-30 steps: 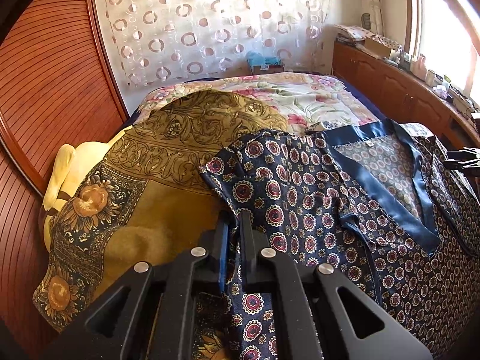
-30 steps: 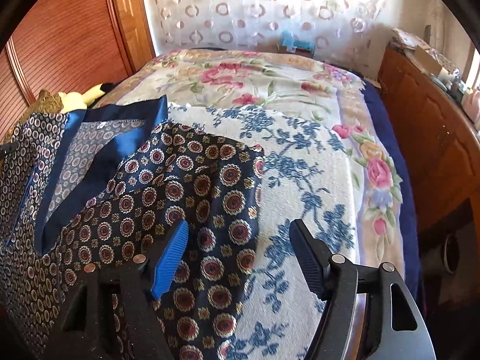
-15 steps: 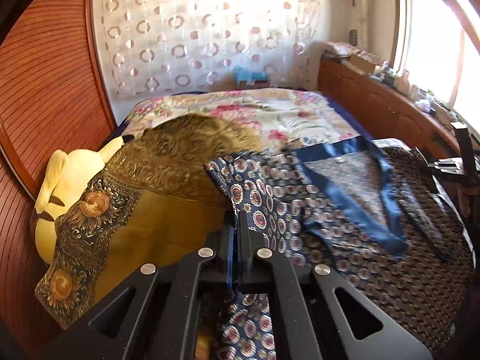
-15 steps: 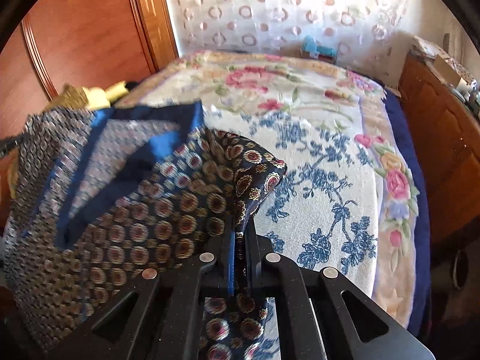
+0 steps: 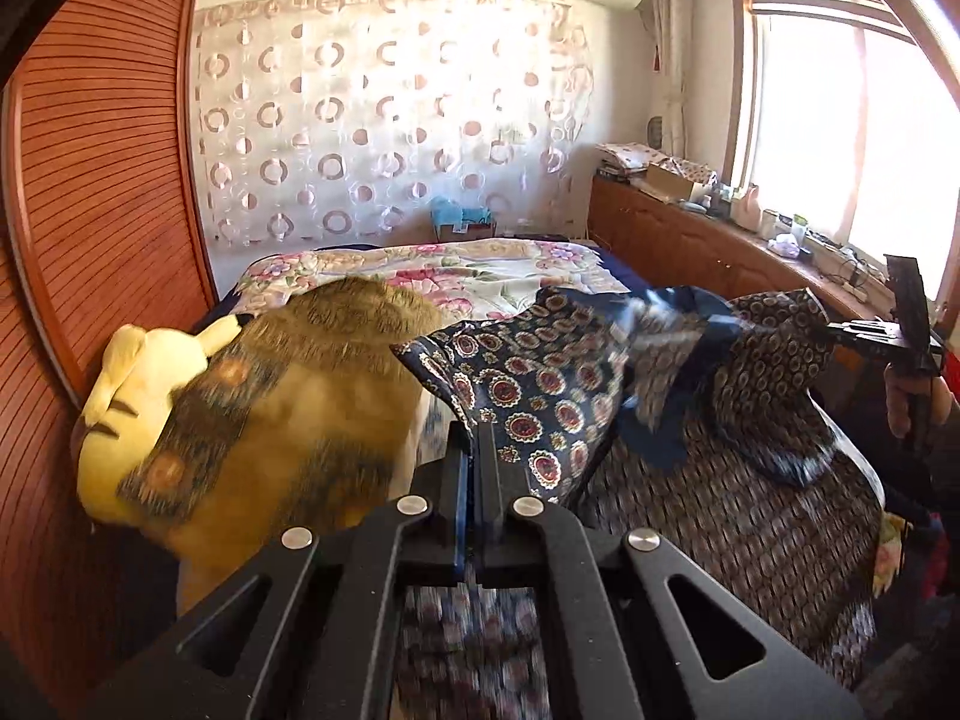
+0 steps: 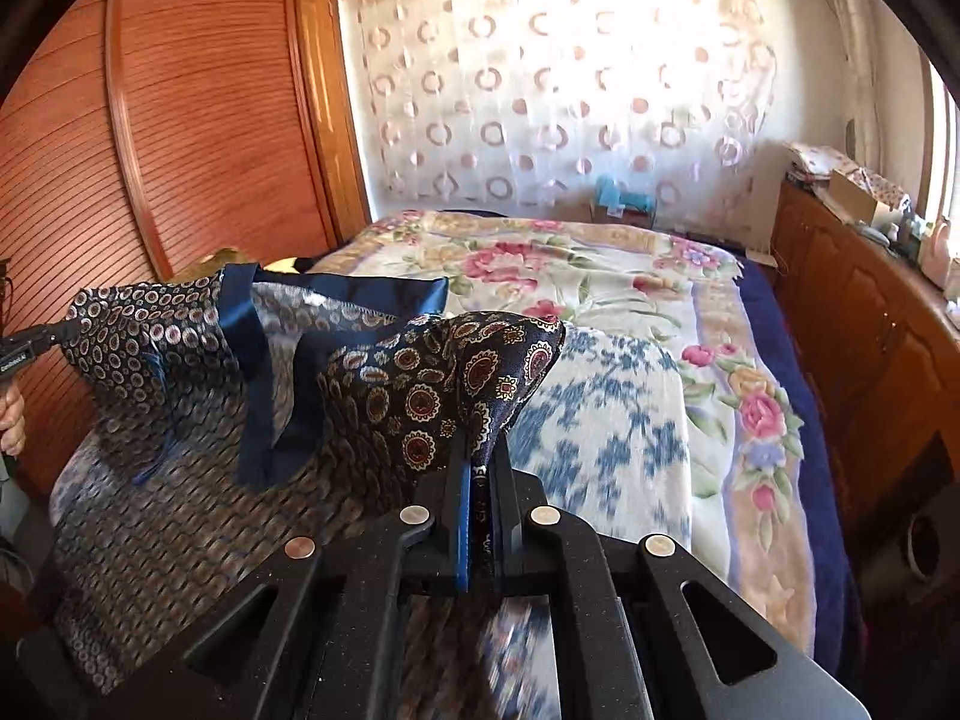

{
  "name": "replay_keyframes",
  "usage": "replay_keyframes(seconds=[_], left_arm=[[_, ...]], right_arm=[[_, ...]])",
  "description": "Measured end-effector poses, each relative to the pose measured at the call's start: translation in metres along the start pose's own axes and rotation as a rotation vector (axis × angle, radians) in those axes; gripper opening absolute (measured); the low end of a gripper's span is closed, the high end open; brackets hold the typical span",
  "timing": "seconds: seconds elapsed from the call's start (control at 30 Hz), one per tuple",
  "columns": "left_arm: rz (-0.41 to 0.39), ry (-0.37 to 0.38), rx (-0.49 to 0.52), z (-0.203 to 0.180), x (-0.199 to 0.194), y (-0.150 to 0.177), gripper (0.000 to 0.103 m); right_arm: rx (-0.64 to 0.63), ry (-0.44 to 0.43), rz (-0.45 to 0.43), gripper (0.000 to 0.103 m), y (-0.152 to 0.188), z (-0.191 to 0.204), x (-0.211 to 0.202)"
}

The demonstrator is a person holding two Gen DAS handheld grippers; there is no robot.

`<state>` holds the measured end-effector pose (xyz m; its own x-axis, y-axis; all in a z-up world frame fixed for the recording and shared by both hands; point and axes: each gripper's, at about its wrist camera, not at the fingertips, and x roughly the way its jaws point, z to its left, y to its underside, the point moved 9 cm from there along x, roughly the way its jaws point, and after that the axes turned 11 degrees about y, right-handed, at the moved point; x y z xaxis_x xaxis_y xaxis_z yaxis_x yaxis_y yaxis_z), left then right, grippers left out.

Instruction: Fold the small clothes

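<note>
A dark navy garment (image 5: 540, 384) printed with round medallions and edged in plain blue trim (image 6: 252, 360) hangs lifted above the bed. My left gripper (image 5: 477, 438) is shut on one corner of it, and the cloth rises as a peak above the jaws. My right gripper (image 6: 480, 462) is shut on the opposite corner (image 6: 480, 360). Between them the garment sags, its lower part resting on the bed. At the right edge of the left wrist view the right gripper (image 5: 840, 333) shows with a hand behind it.
A mustard blanket (image 5: 312, 390) with dark floral borders and a yellow plush toy (image 5: 126, 396) lie left of the garment. The flowered bedspread (image 6: 600, 276) stretches beyond. A wooden slatted wardrobe (image 5: 90, 180) stands left, and a cluttered wooden cabinet (image 5: 690, 240) under the window right.
The right gripper, open over the garment a second ago, shut on its corner. Both grippers then rose and drew back, lifting the garment off the bed.
</note>
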<state>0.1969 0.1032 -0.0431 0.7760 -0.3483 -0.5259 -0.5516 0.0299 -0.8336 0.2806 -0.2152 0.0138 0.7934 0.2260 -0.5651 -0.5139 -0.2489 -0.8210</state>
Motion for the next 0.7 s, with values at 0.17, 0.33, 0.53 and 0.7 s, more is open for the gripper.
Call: replay_keyframes(seconds=[0.17, 0.33, 0.53, 0.7], left_arm=[[0.015, -0.032, -0.039, 0.000, -0.038, 0.054, 0.002], [0.064, -0.028, -0.127, 0.001, -0.064, 0.116, 0.002], [0.101, -0.023, -0.160, -0.006, -0.074, 0.143, 0.002], [0.108, -0.039, -0.106, -0.013, -0.074, 0.138, 0.002]], right_arm=[[0.012, -0.015, 0.000, 0.004, 0.057, 0.001, -0.057], [0.039, -0.033, 0.046, 0.004, 0.121, 0.002, -0.110], [0.105, -0.038, 0.109, 0.004, 0.182, -0.008, -0.148], [0.093, -0.033, 0.147, 0.004, 0.197, -0.009, -0.162]])
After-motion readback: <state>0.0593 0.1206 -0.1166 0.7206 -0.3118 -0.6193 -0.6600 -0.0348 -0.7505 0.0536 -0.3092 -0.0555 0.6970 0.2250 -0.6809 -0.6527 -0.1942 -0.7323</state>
